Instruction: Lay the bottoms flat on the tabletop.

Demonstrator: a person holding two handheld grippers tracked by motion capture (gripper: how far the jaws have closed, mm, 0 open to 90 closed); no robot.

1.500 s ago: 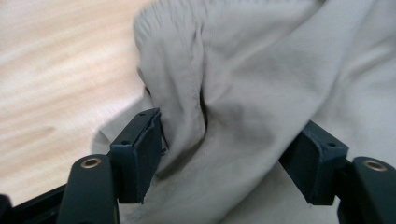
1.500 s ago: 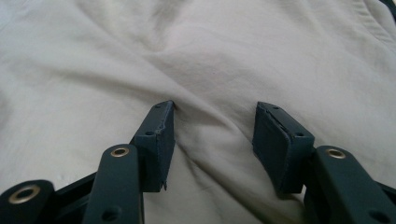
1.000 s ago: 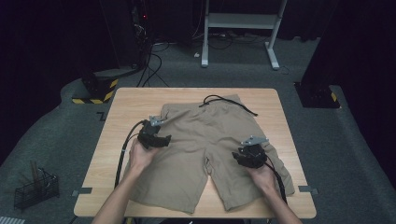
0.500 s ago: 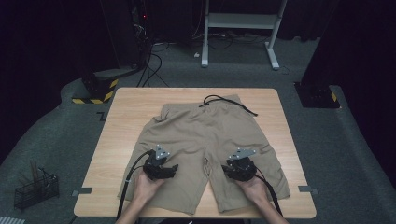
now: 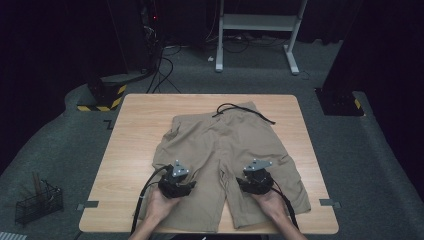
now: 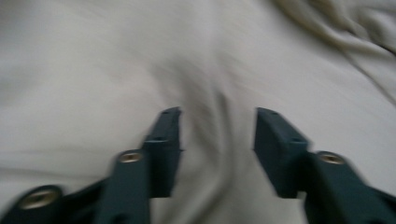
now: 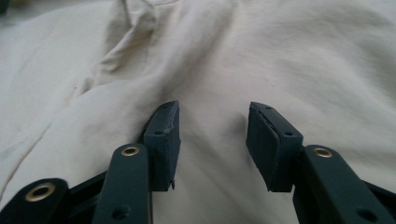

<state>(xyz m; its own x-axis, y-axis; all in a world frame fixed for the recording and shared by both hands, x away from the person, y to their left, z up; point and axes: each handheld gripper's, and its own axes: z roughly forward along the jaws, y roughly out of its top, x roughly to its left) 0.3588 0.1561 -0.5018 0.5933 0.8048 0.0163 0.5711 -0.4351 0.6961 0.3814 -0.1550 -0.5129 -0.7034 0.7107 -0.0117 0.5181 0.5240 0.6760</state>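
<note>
Your pair of khaki cotton shorts (image 5: 227,150) lies flat on the light wooden table (image 5: 135,125), waistband away from you, with its black drawstring (image 5: 240,110) curled at the top. Your left gripper (image 5: 176,186) rests on the left leg; its jaws have just been closing and stand partly apart over a raised fold, not yet pinching it. Your right gripper (image 5: 256,182) sits on the right leg, its jaws just been opening, holding nothing.
</note>
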